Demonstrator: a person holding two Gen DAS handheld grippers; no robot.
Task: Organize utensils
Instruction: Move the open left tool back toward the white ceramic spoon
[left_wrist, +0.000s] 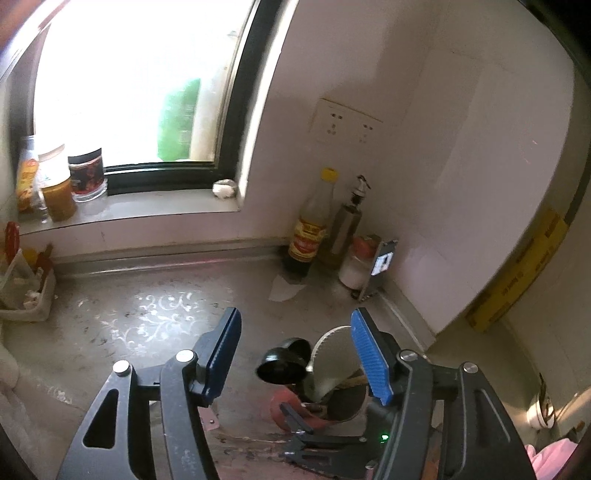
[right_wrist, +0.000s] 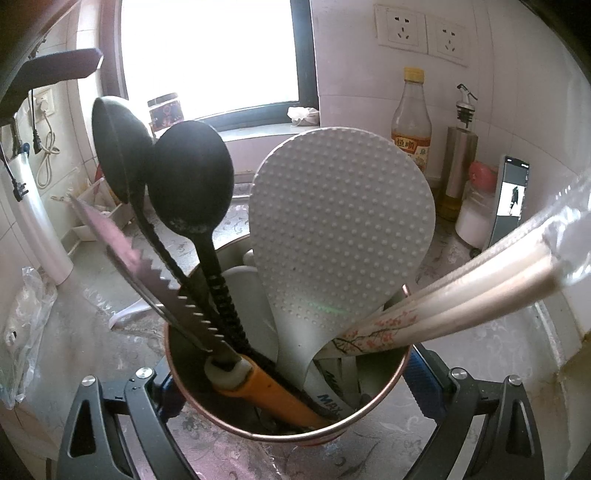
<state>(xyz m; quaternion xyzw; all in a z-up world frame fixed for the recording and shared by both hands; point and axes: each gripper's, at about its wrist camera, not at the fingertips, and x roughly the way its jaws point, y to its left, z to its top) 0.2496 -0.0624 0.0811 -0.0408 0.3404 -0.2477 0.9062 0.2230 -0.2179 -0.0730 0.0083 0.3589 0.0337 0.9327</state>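
Kitchen table: right tool clamped around utensil cup; left tool apart, empty, above cup.

The round utensil cup with the copper-coloured glossy metal rim carries a pale grey matt plastic rice paddle covered in small raised dots, two black matt plastic ladles, a shiny steel knife with a saw-toothed blade and smooth orange plastic handle, and pale smooth chopsticks printed with pink blossoms. The grey worktop looks smooth and faintly glossy with a pale floral pattern. By the glazed white wall tiles stand a clear glass bottle with a yellow plastic cap and a brushed-metal oil dispenser.
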